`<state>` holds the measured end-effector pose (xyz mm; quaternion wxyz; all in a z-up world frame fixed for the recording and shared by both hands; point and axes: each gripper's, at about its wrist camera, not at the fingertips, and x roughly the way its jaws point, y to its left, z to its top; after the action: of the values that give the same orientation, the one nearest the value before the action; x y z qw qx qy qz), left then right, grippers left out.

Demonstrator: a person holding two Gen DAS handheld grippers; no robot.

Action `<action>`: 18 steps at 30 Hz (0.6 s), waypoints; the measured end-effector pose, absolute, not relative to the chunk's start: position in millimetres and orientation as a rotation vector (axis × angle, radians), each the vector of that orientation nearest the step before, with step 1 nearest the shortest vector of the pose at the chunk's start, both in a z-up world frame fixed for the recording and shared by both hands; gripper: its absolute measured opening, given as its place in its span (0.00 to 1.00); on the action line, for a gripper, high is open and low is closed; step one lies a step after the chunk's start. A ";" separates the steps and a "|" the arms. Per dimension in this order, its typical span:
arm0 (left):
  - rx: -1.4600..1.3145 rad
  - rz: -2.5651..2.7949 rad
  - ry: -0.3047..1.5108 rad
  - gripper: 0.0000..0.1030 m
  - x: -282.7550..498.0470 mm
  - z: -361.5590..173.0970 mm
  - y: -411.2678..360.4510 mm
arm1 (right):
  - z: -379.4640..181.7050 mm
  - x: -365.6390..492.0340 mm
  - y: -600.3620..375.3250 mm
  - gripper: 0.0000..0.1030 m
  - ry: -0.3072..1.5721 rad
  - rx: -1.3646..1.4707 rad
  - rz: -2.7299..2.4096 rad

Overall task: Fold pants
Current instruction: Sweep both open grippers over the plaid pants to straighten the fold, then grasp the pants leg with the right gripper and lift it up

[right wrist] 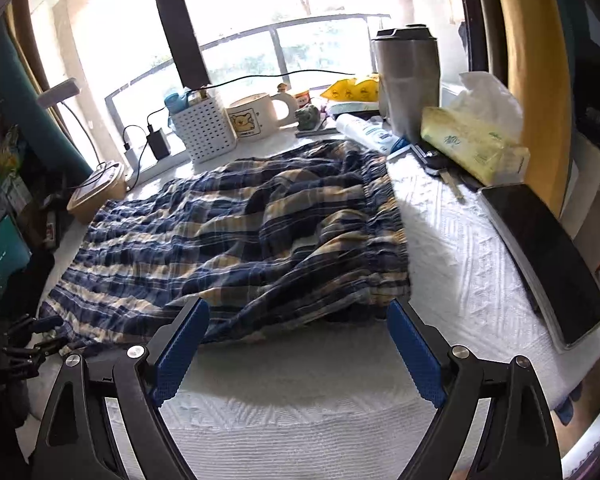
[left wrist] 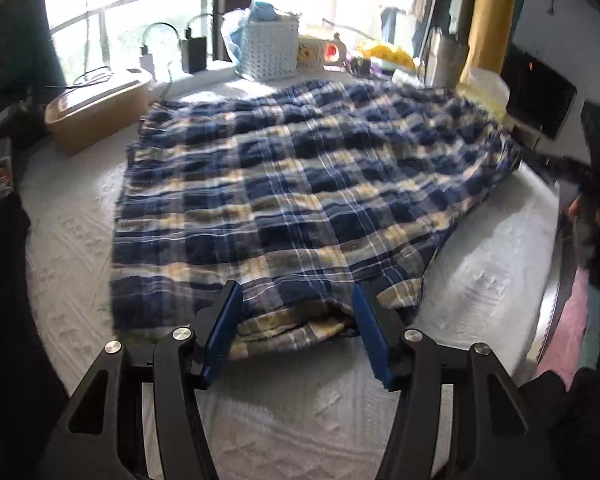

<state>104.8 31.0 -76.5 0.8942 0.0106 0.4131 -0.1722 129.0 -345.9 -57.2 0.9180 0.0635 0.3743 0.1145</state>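
- While both grippers hover low over a table covered in white textured cloth, the plaid pants lie spread flat on it, the landmark for everything else.
- Nearest in the left wrist view, the left gripper has its blue pads apart, straddling the near folded edge of the pants; whether the pads touch the fabric cannot be told, and they do not pinch it.
- Nearest in the right wrist view, the right gripper stands wide apart and empty, its tips at the near edge of the pants beside the gathered waistband.
- Right of the pants lies a dark tablet.
- Beyond the pants stand a white basket, a mug, a steel tumbler and a tissue pack.
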 end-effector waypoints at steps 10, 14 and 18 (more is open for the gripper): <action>-0.106 -0.197 0.762 0.56 106.7 -52.0 87.2 | -86.1 133.6 -346.5 0.89 0.857 0.302 0.268; -0.128 -0.174 0.741 0.56 104.5 -49.4 98.0 | -85.9 143.3 -350.6 0.89 0.842 0.363 0.256; -0.142 -0.158 0.739 0.56 104.3 -51.0 106.8 | -86.7 159.8 -364.5 0.89 0.815 0.478 0.237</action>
<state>104.3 106.8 -51.0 0.9270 -0.0694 0.3604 -0.0772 159.8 -364.5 -86.7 0.8838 0.2297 0.3914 0.1141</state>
